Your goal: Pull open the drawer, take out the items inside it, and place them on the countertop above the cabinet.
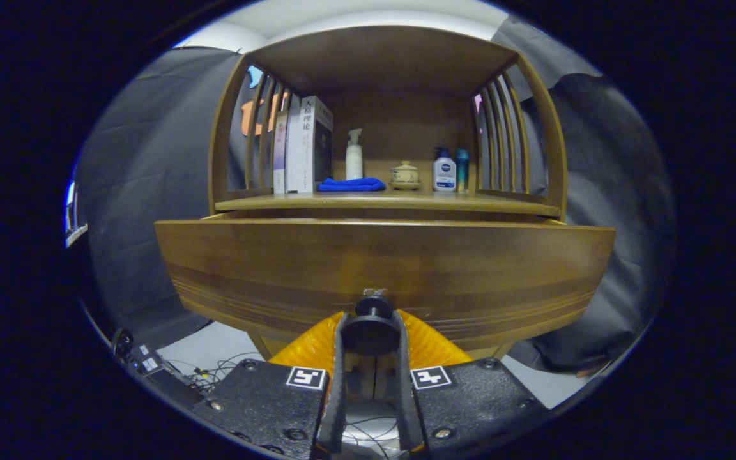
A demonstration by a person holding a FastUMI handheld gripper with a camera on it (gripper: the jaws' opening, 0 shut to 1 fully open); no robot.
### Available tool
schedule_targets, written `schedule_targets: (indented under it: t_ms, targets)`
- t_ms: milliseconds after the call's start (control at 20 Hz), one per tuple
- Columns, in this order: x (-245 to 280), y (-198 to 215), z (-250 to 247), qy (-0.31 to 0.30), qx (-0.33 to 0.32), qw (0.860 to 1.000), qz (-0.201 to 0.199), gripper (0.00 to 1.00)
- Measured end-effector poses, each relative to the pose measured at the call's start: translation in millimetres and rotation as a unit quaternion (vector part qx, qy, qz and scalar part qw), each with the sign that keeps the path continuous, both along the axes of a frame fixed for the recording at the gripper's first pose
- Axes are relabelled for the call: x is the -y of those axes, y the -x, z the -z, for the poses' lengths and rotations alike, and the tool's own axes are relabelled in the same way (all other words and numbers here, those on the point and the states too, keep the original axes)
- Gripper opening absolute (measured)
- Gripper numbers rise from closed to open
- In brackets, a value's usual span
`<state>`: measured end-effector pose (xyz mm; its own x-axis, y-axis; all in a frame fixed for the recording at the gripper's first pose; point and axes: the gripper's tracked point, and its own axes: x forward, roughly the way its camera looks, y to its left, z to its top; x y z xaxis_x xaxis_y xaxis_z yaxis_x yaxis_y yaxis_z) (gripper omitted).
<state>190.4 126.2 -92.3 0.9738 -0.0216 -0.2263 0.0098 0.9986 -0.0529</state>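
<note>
The gripper [373,322] is pinching the small dark round knob [373,305] on the wide brown wooden drawer front [384,268] just ahead of its fingers. The drawer looks pulled out from under the wooden countertop [384,202] beyond — its contents are hidden, so removing and placing items remains.

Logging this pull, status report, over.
Gripper shut on drawer knob. Drawer pulled out below countertop; contents hidden. Nothing in the way.
</note>
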Motion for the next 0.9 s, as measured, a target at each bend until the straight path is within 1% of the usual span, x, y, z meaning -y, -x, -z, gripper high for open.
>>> schedule_targets:
  t_ms: [200,400,900]
  targets:
    - [-1.6,27.3,7.9,-0.007,-0.012,1.0,-0.005,0.35]
    - [-6.8,41.4,9.7,-0.007,-0.008,1.0,-0.011,0.35]
    - [-9.5,50.7,11.7,-0.013,-0.007,1.0,-0.012,0.35]
